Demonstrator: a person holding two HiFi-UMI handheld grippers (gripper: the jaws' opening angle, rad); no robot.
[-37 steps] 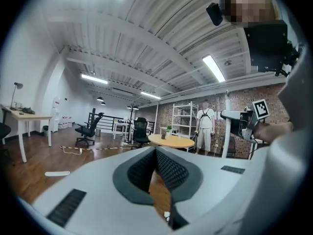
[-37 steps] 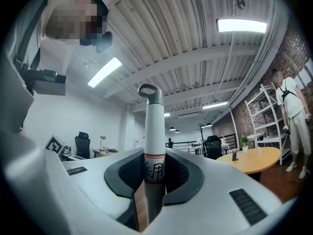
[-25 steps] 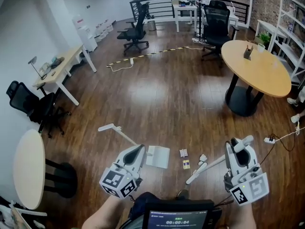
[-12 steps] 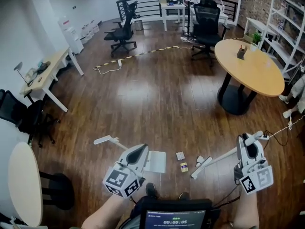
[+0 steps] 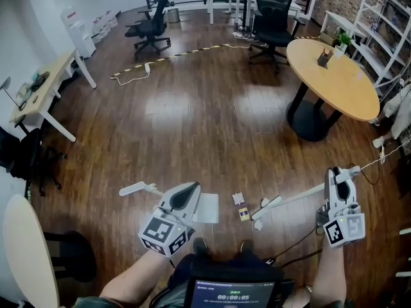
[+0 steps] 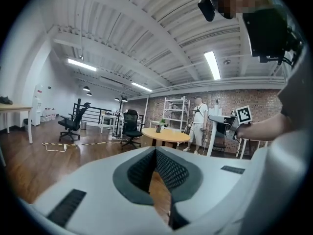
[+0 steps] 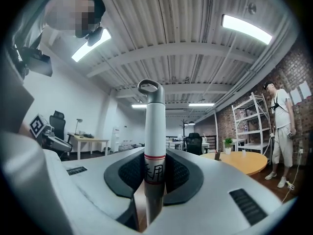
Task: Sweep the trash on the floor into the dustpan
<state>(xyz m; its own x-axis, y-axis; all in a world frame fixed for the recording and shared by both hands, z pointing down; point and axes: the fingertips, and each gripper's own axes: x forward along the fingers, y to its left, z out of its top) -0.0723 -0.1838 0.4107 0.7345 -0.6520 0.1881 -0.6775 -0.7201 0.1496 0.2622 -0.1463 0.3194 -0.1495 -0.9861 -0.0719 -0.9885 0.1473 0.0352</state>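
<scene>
Fingers (image 7: 130, 170) of the right gripper (image 7: 149, 177) are clamped on the white broom handle (image 7: 150, 131), which stands straight up between the pads. Its ring end is above and a label band sits at the grip line.

Left gripper view: the left gripper (image 6: 156, 165) has its pads (image 6: 140, 169) drawn nearly together. Only a thin slit is left, with brown floor showing through it, and no handle or other object is seen between them.

Head view: the right gripper (image 5: 340, 183) holds the broom, whose head (image 5: 266, 205) is on the floor (image 5: 212, 127) just right of the trash. The trash is a small pale card (image 5: 239, 198), a yellow scrap (image 5: 244, 214) and a few white bits by the broom head. The dustpan (image 5: 207, 208) lies just left of the trash. Its long handle (image 5: 138, 188) runs off left past the left gripper (image 5: 187, 192), and whether the two touch can't be told.

Step looks like the start of a sweep stroke, with no trash in the pan yet. Next move probably calls for dragging the broom head left through the scraps toward the pan mouth, with the pan kept flat and steady.
</scene>
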